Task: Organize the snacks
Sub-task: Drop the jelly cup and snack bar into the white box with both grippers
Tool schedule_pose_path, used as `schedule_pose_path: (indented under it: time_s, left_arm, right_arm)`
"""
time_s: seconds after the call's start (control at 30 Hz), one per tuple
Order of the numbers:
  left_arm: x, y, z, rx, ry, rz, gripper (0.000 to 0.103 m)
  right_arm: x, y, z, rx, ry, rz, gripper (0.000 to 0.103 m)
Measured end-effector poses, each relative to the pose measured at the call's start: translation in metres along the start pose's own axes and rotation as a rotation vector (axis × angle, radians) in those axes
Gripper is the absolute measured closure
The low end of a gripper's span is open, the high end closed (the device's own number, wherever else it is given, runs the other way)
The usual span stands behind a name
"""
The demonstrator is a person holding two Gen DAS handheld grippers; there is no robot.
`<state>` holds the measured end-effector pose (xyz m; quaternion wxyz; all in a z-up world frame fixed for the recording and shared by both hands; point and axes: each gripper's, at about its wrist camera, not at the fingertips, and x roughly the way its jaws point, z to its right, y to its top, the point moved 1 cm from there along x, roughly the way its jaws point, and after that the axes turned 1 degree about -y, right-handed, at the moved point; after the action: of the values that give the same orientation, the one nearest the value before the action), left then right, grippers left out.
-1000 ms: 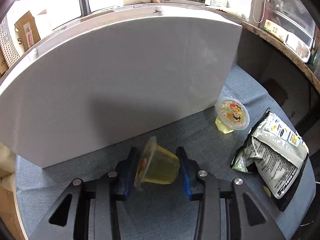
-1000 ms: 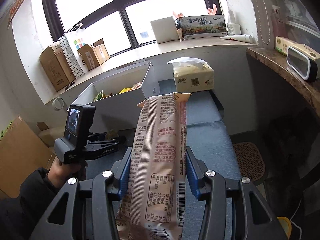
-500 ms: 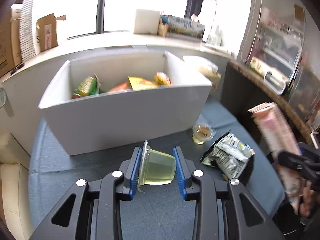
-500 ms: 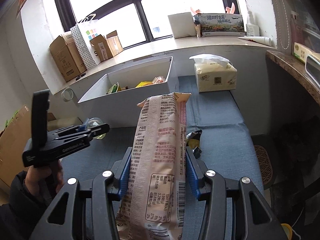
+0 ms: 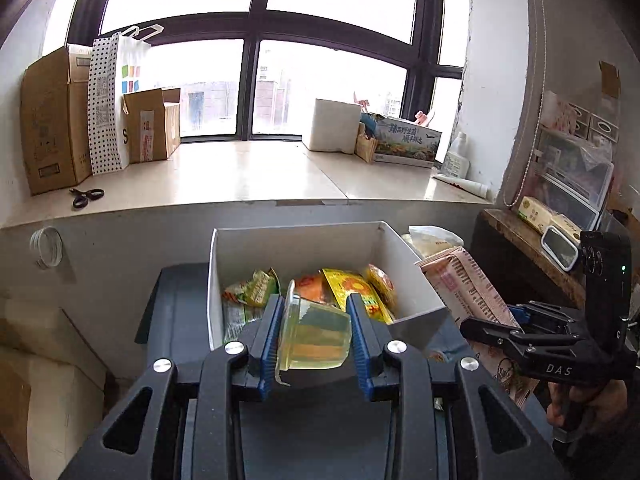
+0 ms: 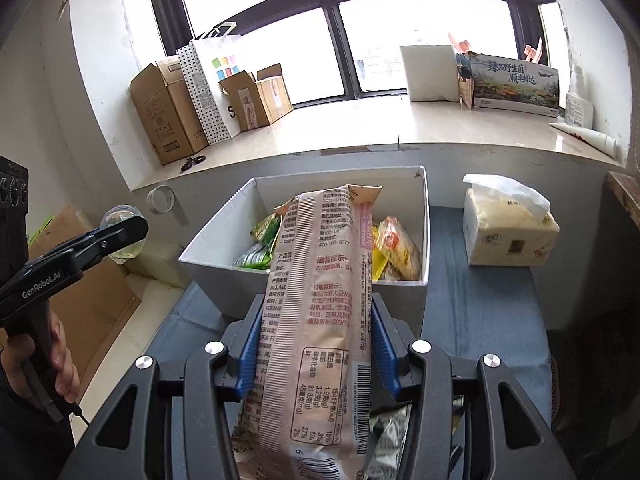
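Note:
My left gripper (image 5: 314, 340) is shut on a clear yellow jelly cup (image 5: 314, 338), held on its side in front of and above the near wall of the white box (image 5: 296, 248). The box holds several snack packets (image 5: 352, 288). My right gripper (image 6: 314, 344) is shut on a long pink snack packet (image 6: 320, 300), upright, just before the white box (image 6: 424, 232). That packet also shows in the left wrist view (image 5: 468, 296), right of the box. The left gripper with its cup shows at the left of the right wrist view (image 6: 120, 232).
A tissue pack (image 6: 508, 232) lies on the blue cloth (image 6: 480, 312) right of the box. A grey-green snack bag (image 6: 392, 436) lies under my right gripper. The windowsill (image 5: 240, 176) behind carries cardboard boxes (image 5: 52, 120), scissors (image 5: 86, 196) and a printed carton (image 5: 408, 140).
My left gripper has risen with the jelly cup, from low beside the box wall to above its rim. My right gripper has moved forward with the pink packet, close to the box.

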<state>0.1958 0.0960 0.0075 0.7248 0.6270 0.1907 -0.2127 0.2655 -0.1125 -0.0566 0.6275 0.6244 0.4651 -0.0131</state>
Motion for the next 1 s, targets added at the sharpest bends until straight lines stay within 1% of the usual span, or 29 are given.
schedule_pose_path:
  time_s: [0.1, 0.23, 0.37, 0.43, 0.47, 0.5, 0.53, 0.57, 0.6, 0.67, 0.77, 0.9, 0.97, 1.0]
  left_arm:
    - [0.027, 0.020, -0.007, 0.014, 0.015, -0.008, 0.068]
    - [0.079, 0.035, -0.016, 0.014, 0.038, -0.072, 0.067]
    - [0.121, 0.042, -0.022, 0.040, 0.085, -0.124, 0.068]
    - [0.135, 0.044, -0.025, 0.036, 0.078, -0.143, 0.067]
    - [0.140, 0.045, -0.026, 0.034, 0.093, -0.150, 0.066]
    - [0.144, 0.045, -0.026, 0.046, 0.102, -0.153, 0.061]
    - [0.148, 0.044, -0.024, 0.061, 0.113, -0.164, 0.039]
    - [0.151, 0.043, -0.024, 0.066, 0.119, -0.180, 0.024]
    - [0.152, 0.042, -0.023, 0.069, 0.114, -0.180, 0.001]
    - [0.147, 0.038, -0.019, 0.081, 0.101, -0.164, 0.000]
    - [0.146, 0.033, -0.020, 0.075, 0.099, -0.179, 0.000]
    - [0.140, 0.028, -0.024, 0.040, 0.092, -0.179, 0.000]
    - [0.133, 0.027, -0.023, 0.033, 0.094, -0.175, 0.000]
    - [0.128, 0.026, -0.022, 0.027, 0.083, -0.176, 0.000]
  right_arm:
    - [0.022, 0.029, 0.007, 0.001, 0.001, -0.002, 0.050]
    - [0.055, 0.061, 0.016, -0.016, -0.032, -0.019, 0.050]
    - [0.090, 0.080, 0.030, 0.001, -0.008, -0.059, 0.050]
    - [0.104, 0.087, 0.034, -0.012, -0.011, -0.068, 0.050]
    - [0.109, 0.089, 0.036, -0.021, -0.017, -0.071, 0.050]
    - [0.115, 0.091, 0.037, -0.023, -0.025, -0.078, 0.047]
    - [0.120, 0.094, 0.040, -0.014, -0.025, -0.086, 0.035]
    - [0.124, 0.095, 0.044, 0.005, -0.020, -0.098, 0.023]
    - [0.126, 0.096, 0.048, 0.029, -0.016, -0.104, 0.001]
    - [0.122, 0.097, 0.052, 0.051, -0.003, -0.074, 0.000]
    - [0.111, 0.095, 0.053, 0.052, -0.034, -0.027, 0.000]
    - [0.101, 0.093, 0.052, 0.057, -0.032, -0.032, 0.000]
    - [0.091, 0.092, 0.048, 0.041, -0.024, -0.007, 0.000]
    - [0.084, 0.090, 0.045, 0.033, -0.026, 0.005, 0.000]
